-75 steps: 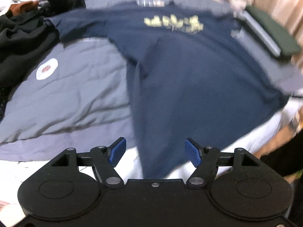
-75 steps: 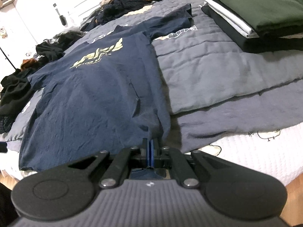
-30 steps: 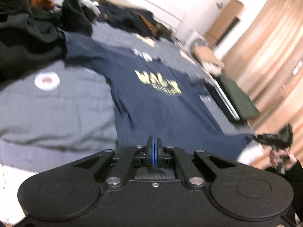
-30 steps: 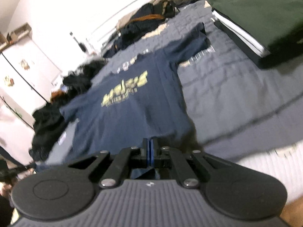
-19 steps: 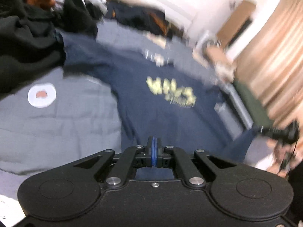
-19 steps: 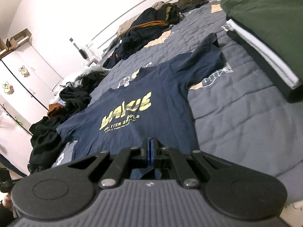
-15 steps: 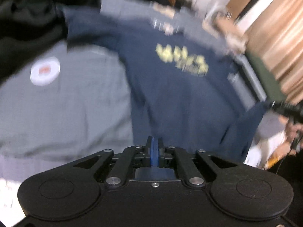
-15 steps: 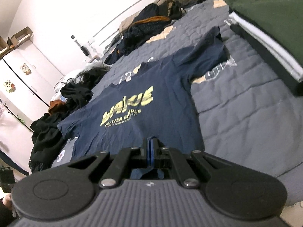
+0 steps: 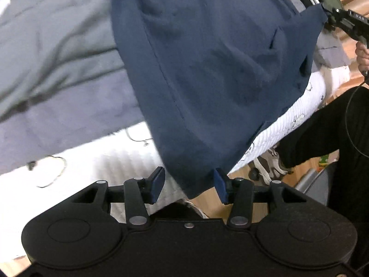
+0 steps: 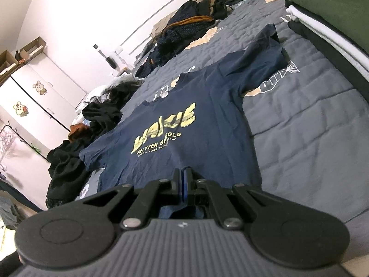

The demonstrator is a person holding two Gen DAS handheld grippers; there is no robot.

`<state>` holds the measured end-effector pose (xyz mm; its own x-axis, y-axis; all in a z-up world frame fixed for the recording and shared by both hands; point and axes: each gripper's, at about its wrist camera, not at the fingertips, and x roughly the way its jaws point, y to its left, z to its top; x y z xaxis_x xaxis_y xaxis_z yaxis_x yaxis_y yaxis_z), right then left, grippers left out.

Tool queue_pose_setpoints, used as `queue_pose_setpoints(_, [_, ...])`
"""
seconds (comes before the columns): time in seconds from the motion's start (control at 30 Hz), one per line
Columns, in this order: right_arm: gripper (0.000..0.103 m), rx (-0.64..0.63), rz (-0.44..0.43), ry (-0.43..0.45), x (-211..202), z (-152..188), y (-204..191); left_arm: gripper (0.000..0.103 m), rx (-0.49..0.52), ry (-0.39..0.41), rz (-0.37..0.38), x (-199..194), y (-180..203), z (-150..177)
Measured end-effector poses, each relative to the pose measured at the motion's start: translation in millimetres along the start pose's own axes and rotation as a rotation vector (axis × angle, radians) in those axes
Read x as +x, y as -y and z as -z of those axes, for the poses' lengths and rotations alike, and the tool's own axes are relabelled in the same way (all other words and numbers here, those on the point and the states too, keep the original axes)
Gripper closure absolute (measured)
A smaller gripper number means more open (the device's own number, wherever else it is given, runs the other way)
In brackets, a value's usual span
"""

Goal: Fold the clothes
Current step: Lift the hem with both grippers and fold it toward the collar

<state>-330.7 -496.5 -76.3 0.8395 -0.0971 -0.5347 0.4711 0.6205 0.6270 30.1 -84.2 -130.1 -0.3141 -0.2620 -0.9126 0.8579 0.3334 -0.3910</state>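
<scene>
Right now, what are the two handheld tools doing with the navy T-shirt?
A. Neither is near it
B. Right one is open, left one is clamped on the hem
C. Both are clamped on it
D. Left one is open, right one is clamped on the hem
D: the left gripper has its blue fingers spread apart around the navy T-shirt hem, while the right gripper is pressed shut on the fabric.

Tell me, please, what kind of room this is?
Most likely a home bedroom: a bed with a grey quilted cover, a white wardrobe with cartoon stickers, and loose piles of dark clothes.
</scene>
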Motion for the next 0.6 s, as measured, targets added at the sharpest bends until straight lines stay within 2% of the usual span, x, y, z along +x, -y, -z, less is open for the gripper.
queue_pose_setpoints(0.03, [0.101,0.002,-0.002,0.0,0.6,0.0,0.2,0.058,0.001,0.003,0.01,0.3,0.5,-0.9])
queue_pose_setpoints(0.1, [0.101,0.007,-0.007,-0.001,1.9,0.0,0.6,0.068,-0.007,0.013,0.029,0.7,-0.1,-2.5])
queue_pose_setpoints(0.13, [0.101,0.008,-0.009,0.0,2.5,-0.1,0.6,0.083,-0.005,0.022,0.032,-0.6,0.0,-2.3])
queue_pose_setpoints(0.17, [0.101,0.008,-0.01,0.001,3.0,-0.2,0.5,0.09,-0.003,0.031,0.035,-1.8,0.2,-2.1])
queue_pose_setpoints(0.2, [0.101,0.009,-0.012,0.002,3.6,-0.4,0.5,0.094,-0.001,0.04,0.038,-3.0,0.3,-1.9])
queue_pose_setpoints(0.23, [0.101,0.011,-0.014,0.003,4.1,-0.5,0.6,0.095,0.002,0.068,0.045,-7.8,0.8,-1.9])
queue_pose_setpoints(0.33, [0.101,0.028,-0.027,0.022,3.4,-1.8,2.3,0.097,-0.016,0.232,0.063,-37.7,-0.5,1.2])
queue_pose_setpoints(0.6, [0.101,0.073,-0.051,0.107,-0.3,-12.2,4.9,0.097,-0.14,0.596,0.05,-98.0,-14.1,-3.4])
